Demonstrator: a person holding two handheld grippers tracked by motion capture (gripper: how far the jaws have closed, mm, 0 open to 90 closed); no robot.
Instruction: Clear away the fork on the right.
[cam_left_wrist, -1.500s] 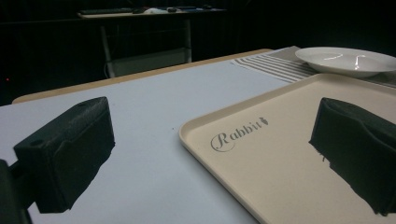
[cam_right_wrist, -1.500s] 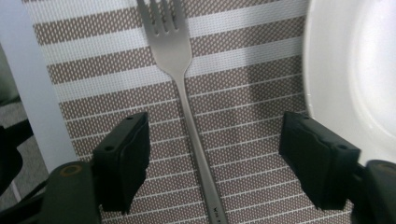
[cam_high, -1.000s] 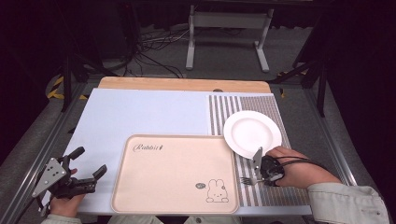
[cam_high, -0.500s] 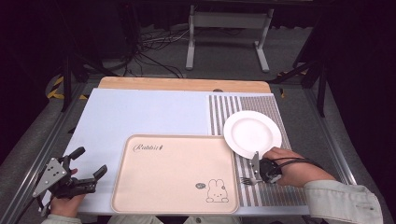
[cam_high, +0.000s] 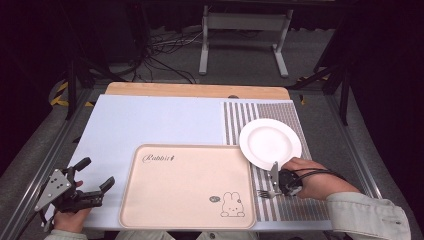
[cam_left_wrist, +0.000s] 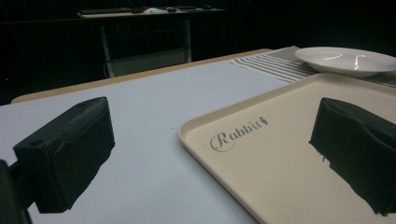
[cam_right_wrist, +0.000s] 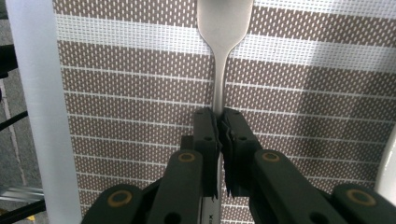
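Barely anything has shifted: the right gripper (cam_high: 276, 186) stays clamped on the fork (cam_right_wrist: 223, 56) over the striped mat (cam_high: 292, 207), at the plate's (cam_high: 270, 143) six o'clock. Left gripper (cam_high: 95, 187) rests wide open, empty. Gripped by its thin handle, the fork might pivot.

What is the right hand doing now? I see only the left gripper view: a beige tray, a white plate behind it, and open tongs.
Observer: The right tongs are shut on the handle of a metal fork.
Operator: Where is the fork?
Observer: Over the striped mat, to the right of the tray, with its tines pointing toward the tray.
Operator: Does it touch the plate?
Observer: No. The plate sits farther back on the mat, and the tines are apart from it, nearer the person.
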